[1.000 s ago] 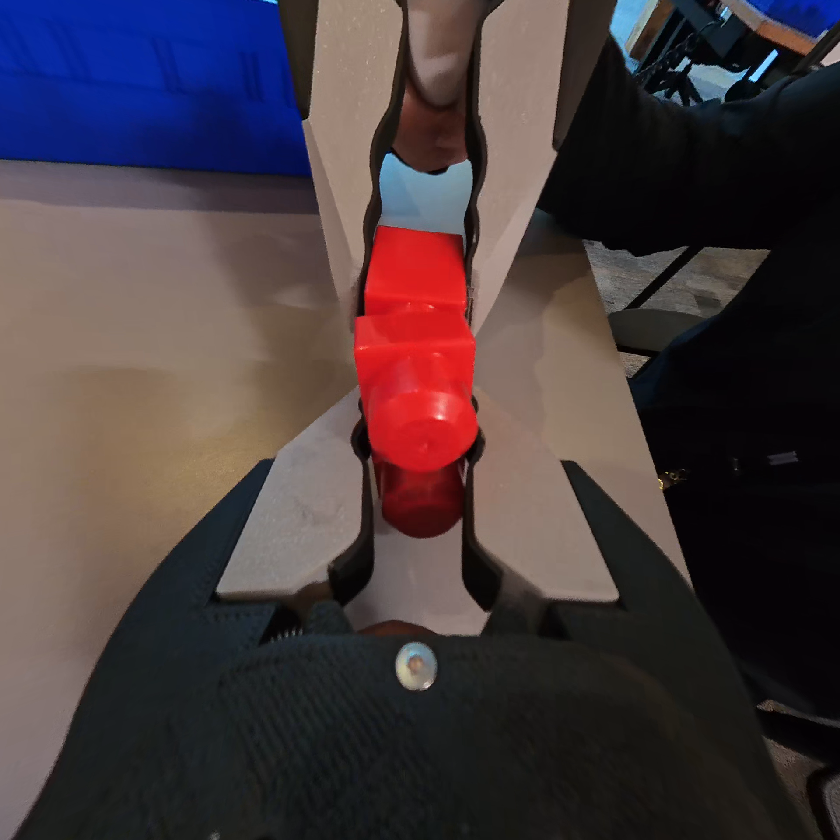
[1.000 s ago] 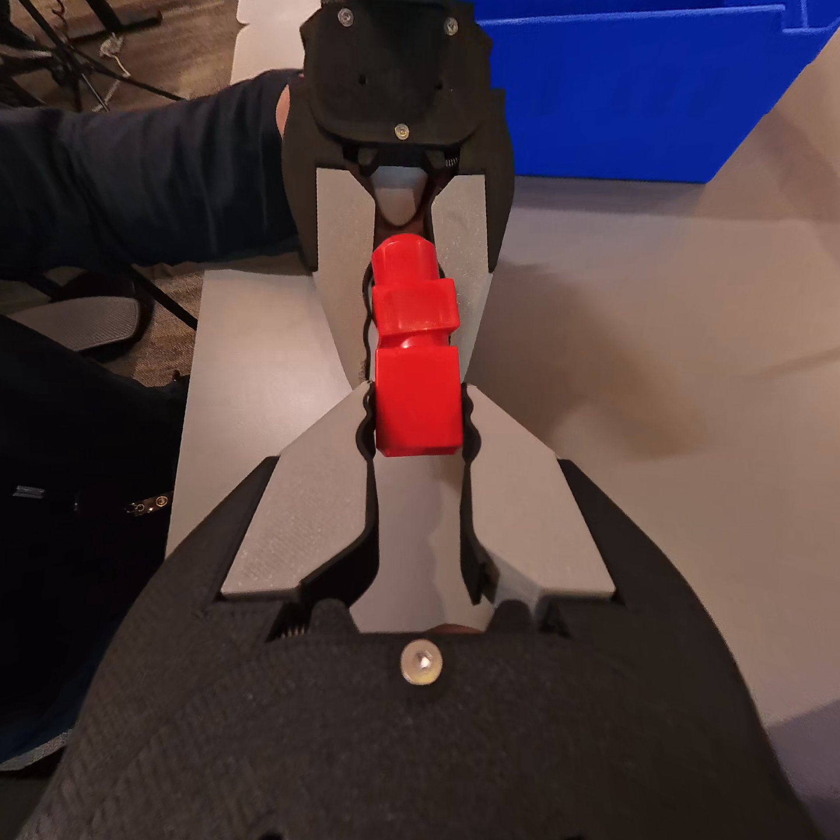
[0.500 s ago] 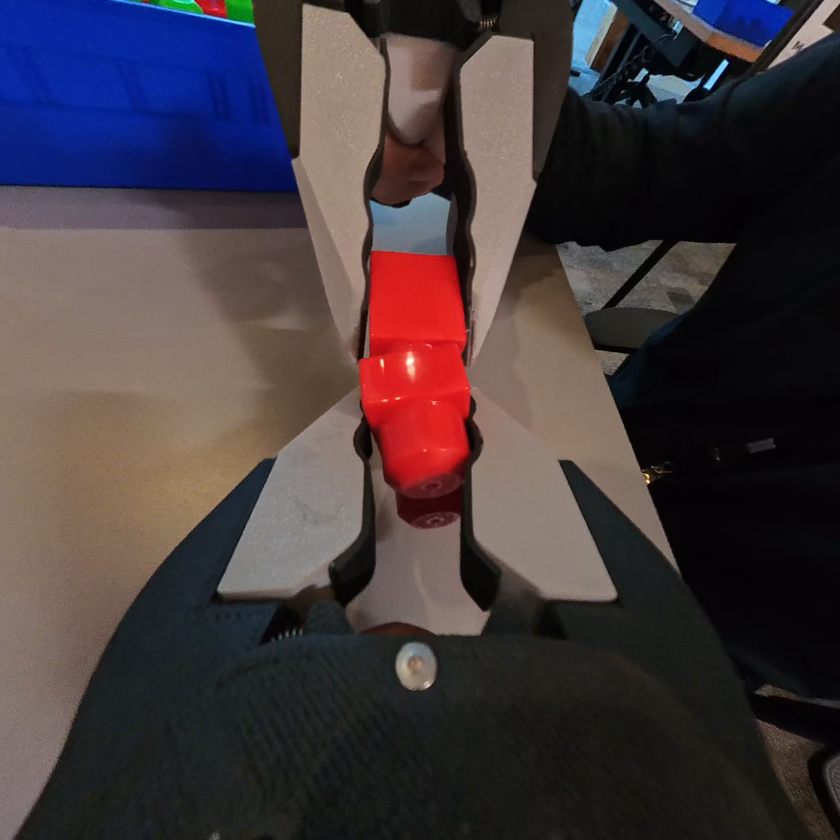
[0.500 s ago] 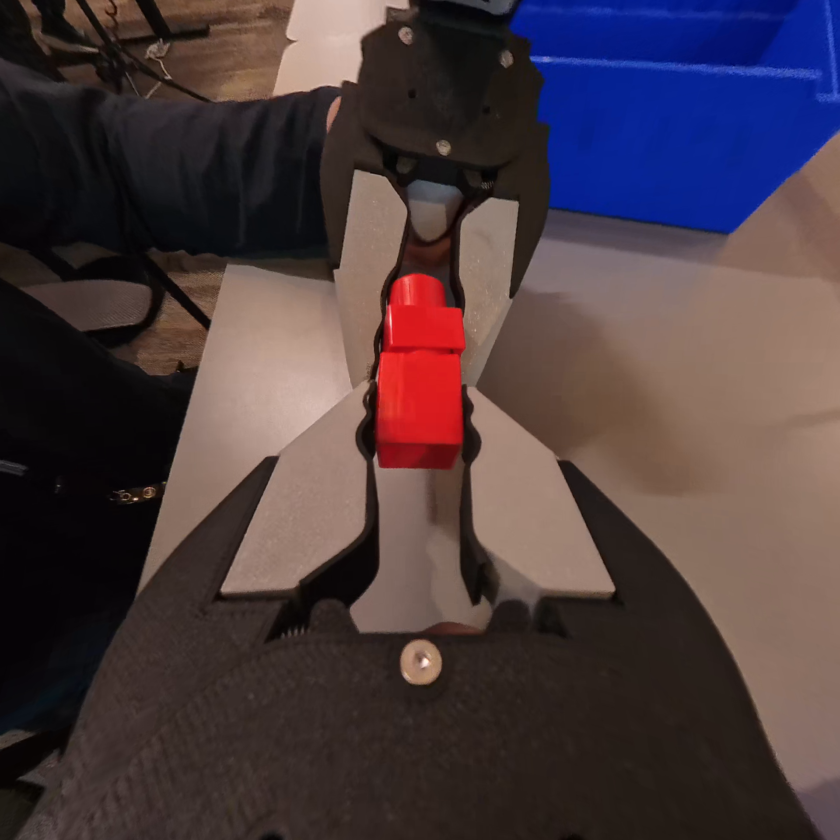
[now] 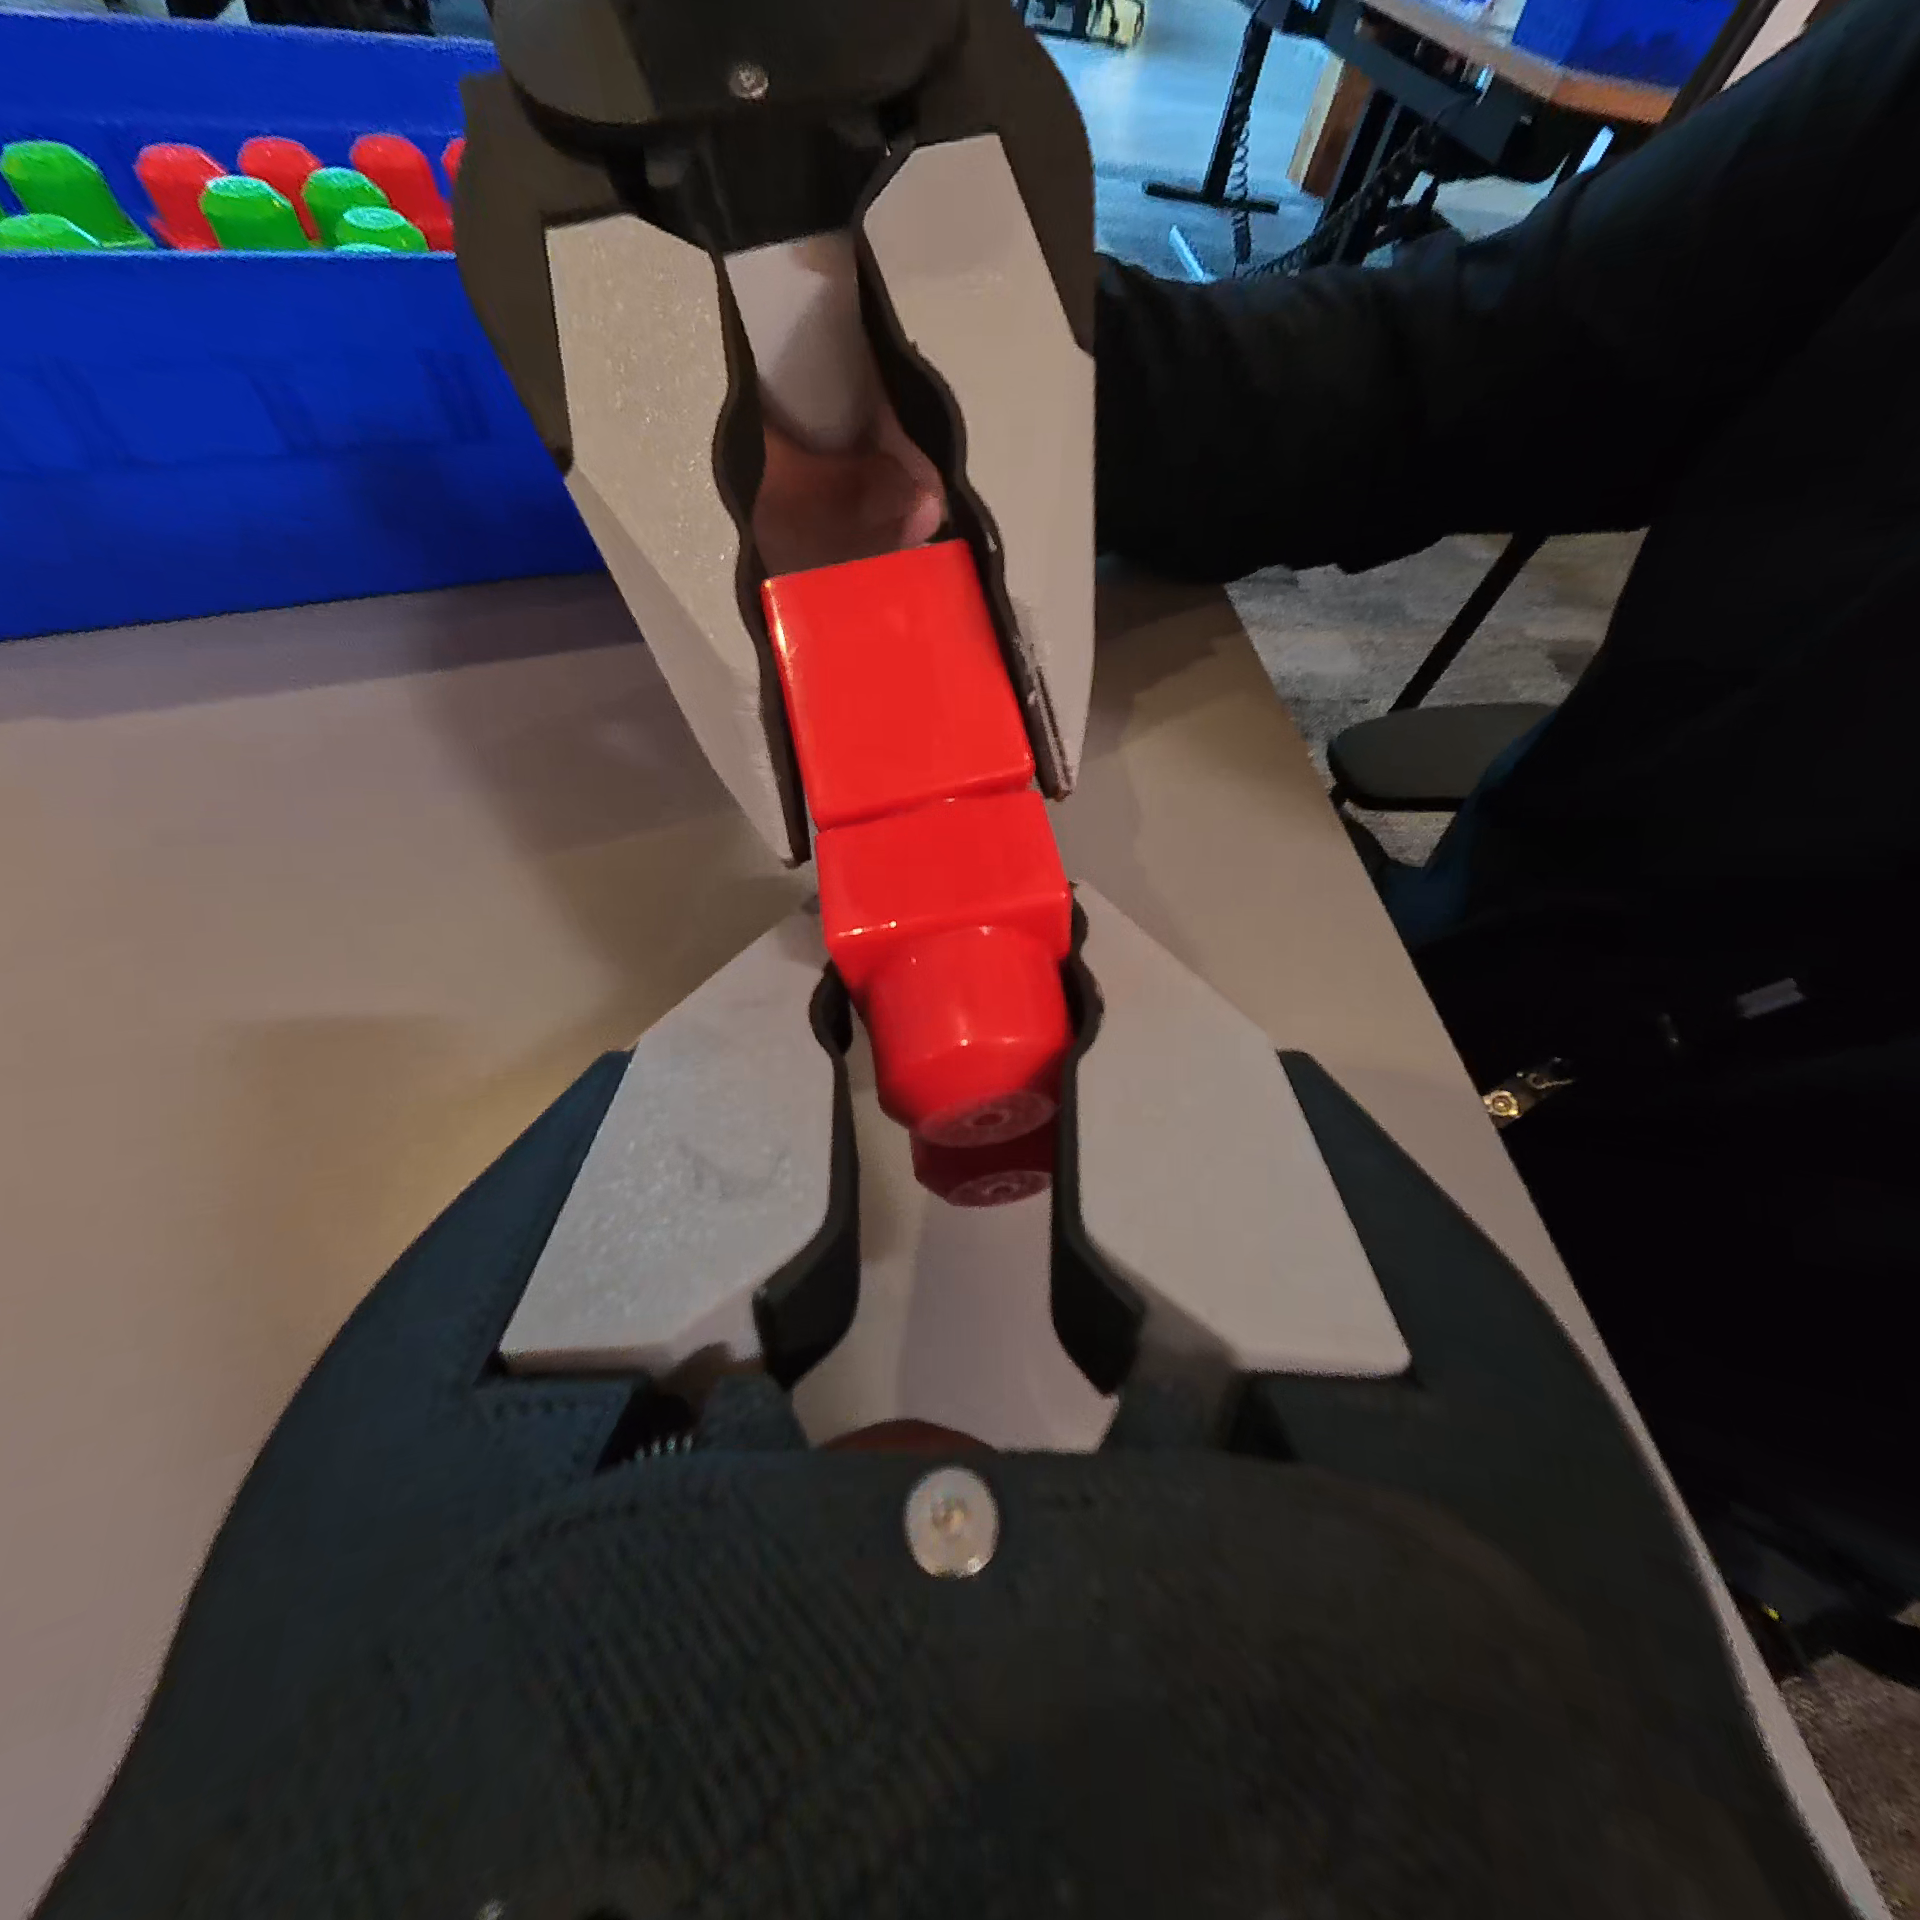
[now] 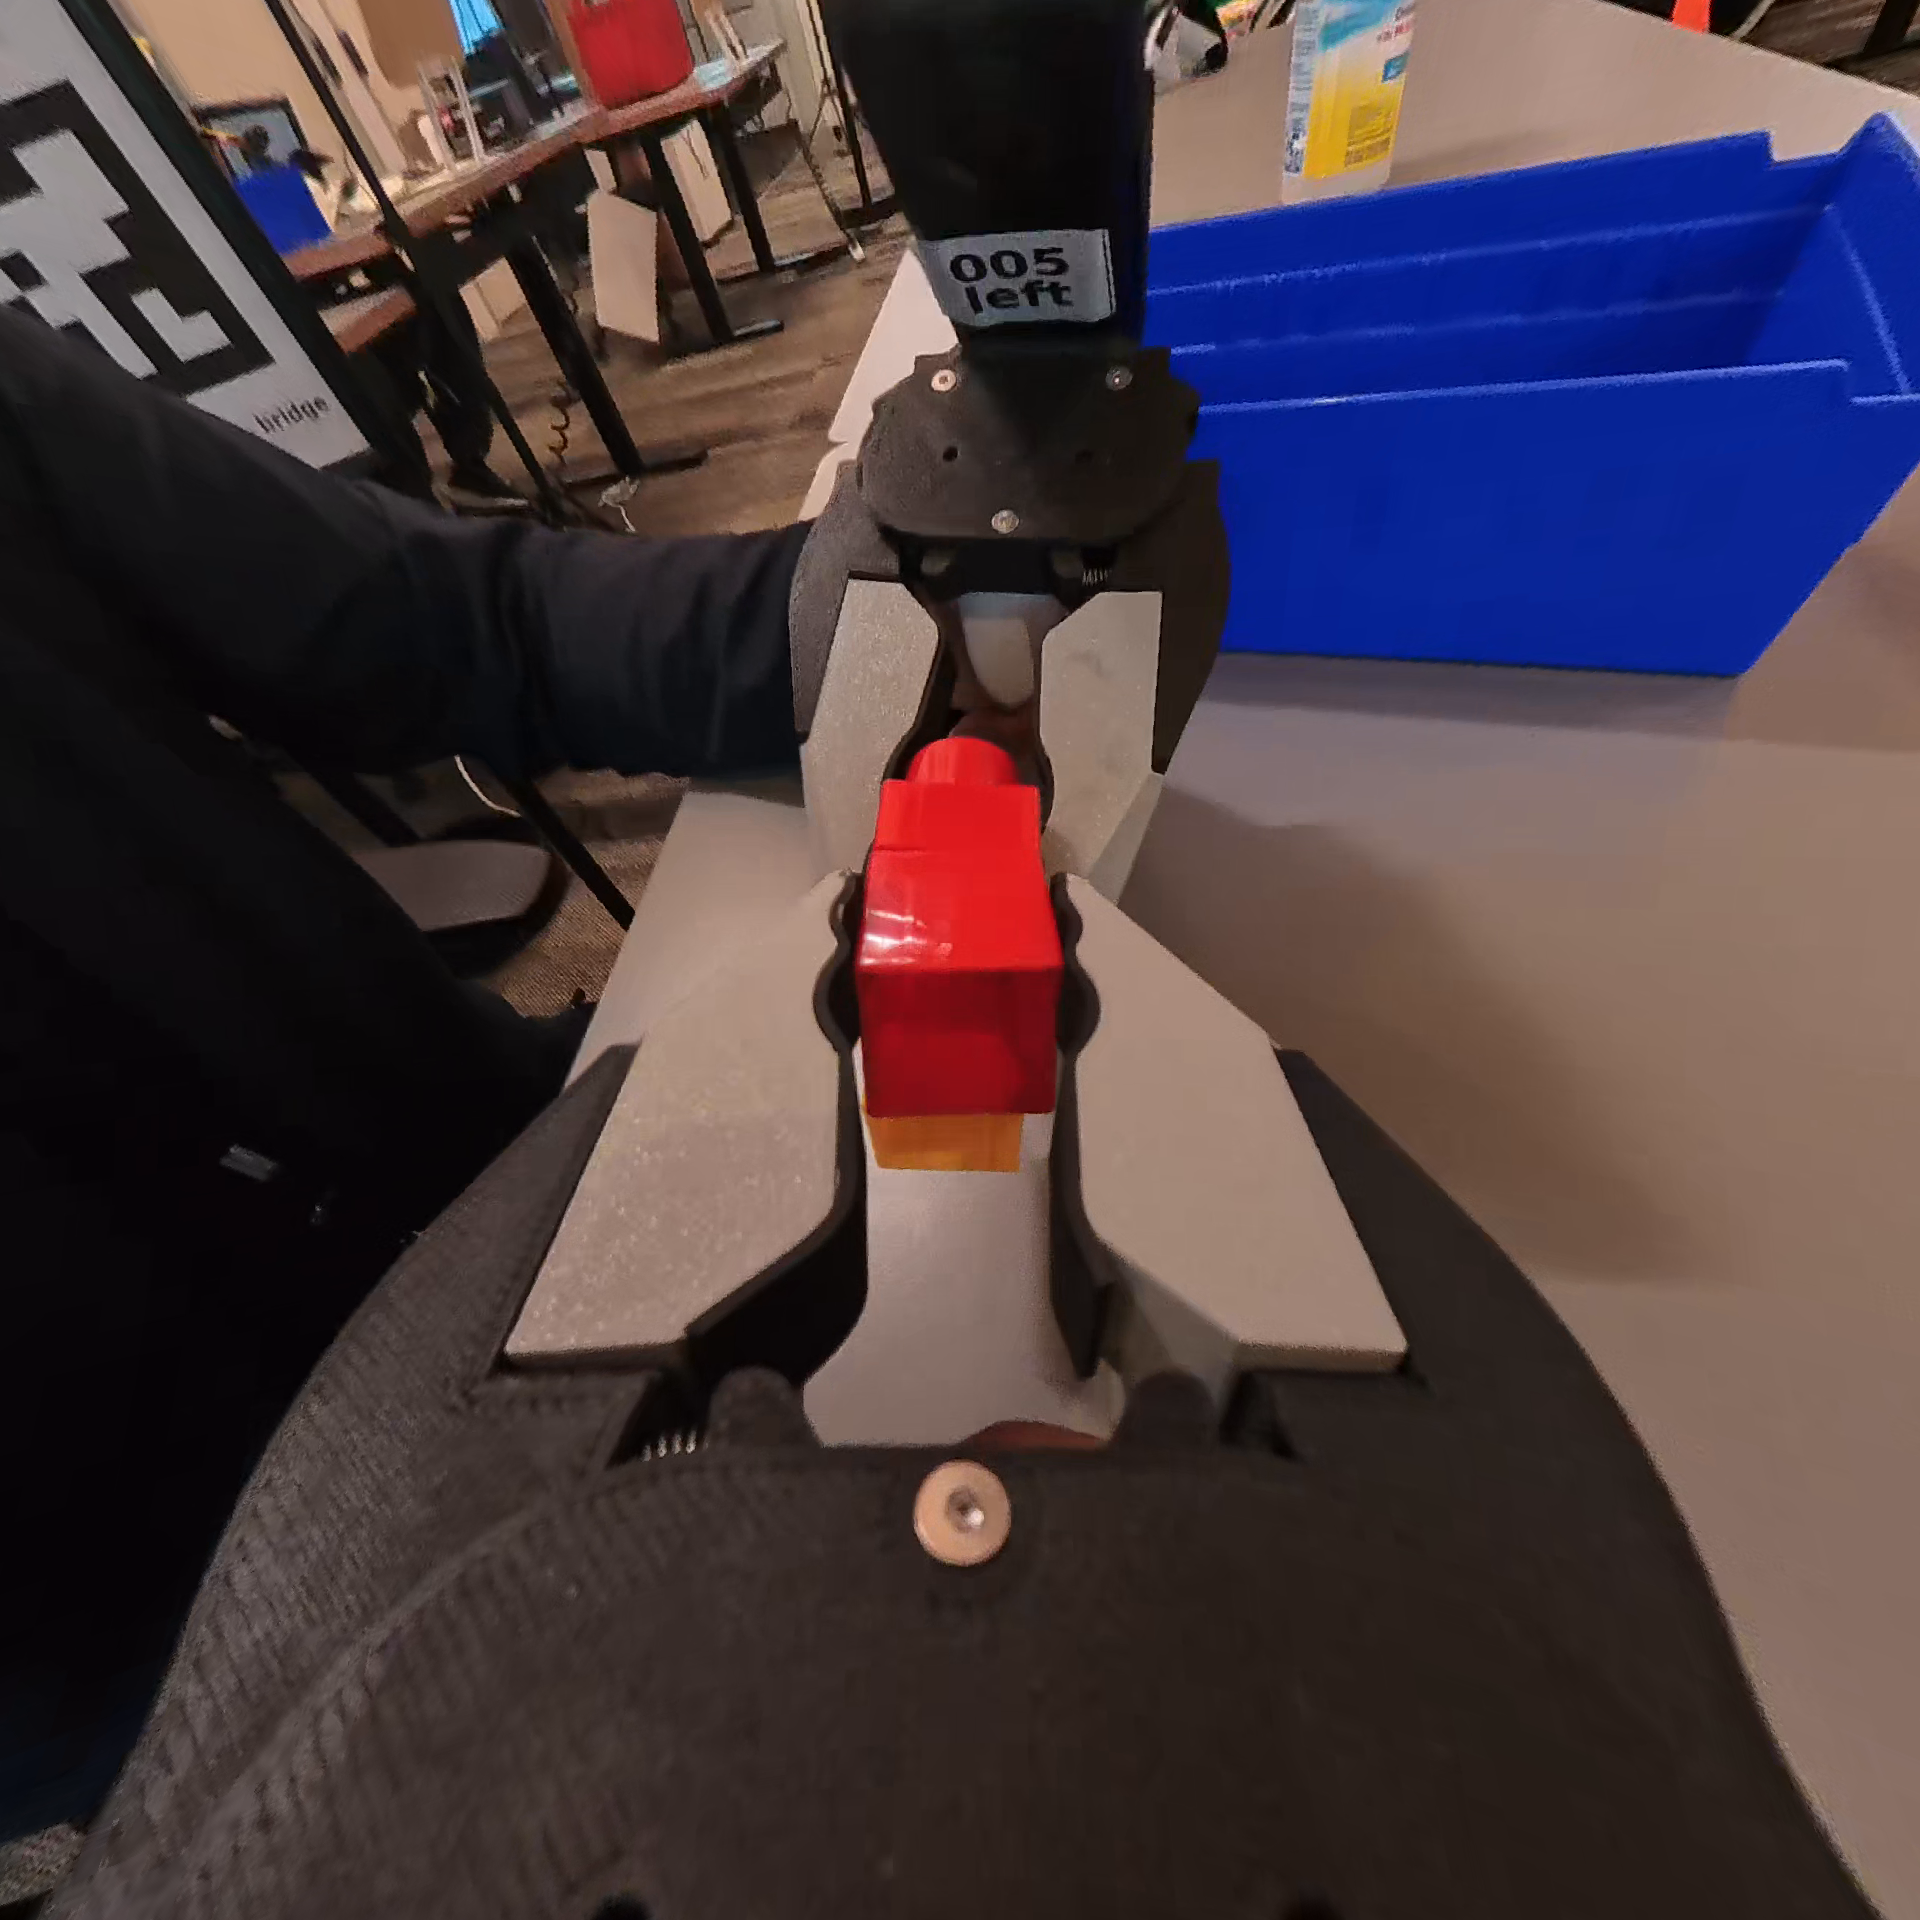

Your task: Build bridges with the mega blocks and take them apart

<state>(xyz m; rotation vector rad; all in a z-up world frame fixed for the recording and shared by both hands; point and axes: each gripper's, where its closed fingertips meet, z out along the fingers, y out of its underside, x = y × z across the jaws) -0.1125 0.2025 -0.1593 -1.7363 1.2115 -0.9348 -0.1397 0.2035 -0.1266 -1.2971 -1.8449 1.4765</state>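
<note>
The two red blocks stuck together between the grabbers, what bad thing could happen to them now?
1. Each gripper pinches one of the joined red blocks in the air. The left gripper seems to grip mostly the round stud, so that block might twist or slip out.
2. If they pop apart suddenly, a block could drop onto the table and perhaps roll off its near edge.

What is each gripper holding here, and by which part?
Two joined red blocks span both grippers. The left gripper has its fingers on the stud end of one red block; the right gripper clamps the flat sides of the other red block.
</note>
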